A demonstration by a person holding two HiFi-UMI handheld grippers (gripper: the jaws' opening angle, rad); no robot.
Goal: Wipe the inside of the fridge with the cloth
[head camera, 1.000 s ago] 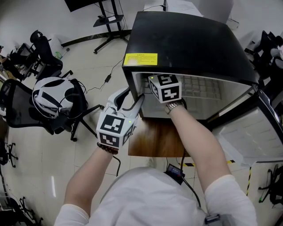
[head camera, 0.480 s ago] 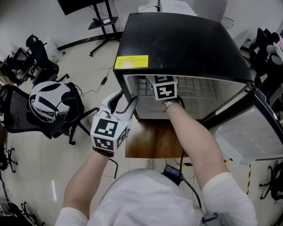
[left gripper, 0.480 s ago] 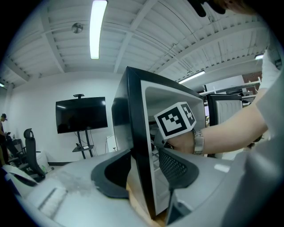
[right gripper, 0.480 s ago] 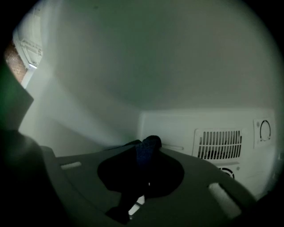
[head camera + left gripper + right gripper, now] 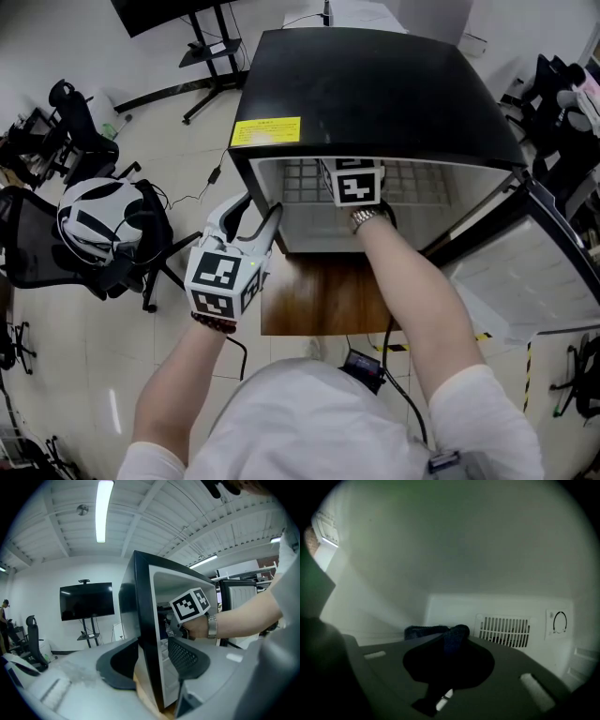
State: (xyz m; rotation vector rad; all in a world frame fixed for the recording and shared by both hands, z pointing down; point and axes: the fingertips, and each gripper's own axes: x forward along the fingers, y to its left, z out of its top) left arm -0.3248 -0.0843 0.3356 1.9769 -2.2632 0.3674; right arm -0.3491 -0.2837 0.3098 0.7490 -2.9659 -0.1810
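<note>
The black fridge point(image 5: 375, 84) stood at twelve o'clock on a low wooden counter point(image 5: 319, 300), its door point(image 5: 525, 272) swung wide toward three o'clock and a yellow label point(image 5: 266, 130) on its top near the front left corner. The person leaned over it with a tool in each hand. The left tool point(image 5: 262, 203) sat at the fridge's front left corner, its jaws spread and straddling the edge of the left wall, one outside the cabinet and one just inside the opening. A gap showed beside the inner jaw. The right arm reached into the cavity under the fridge's roof, beside the wire shelf point(image 5: 300, 178). Deep inside, the right tool point(image 5: 447, 648) had its jaws pressed together on the dark blue cloth point(image 5: 457, 632), which bunched up over the tips. The tool faced the pale back wall, with a slotted vent point(image 5: 504, 631) at about two o'clock from the cloth and a round dial point(image 5: 559, 622) further right. Off at nine o'clock stood an office chair point(image 5: 37, 244).
</note>
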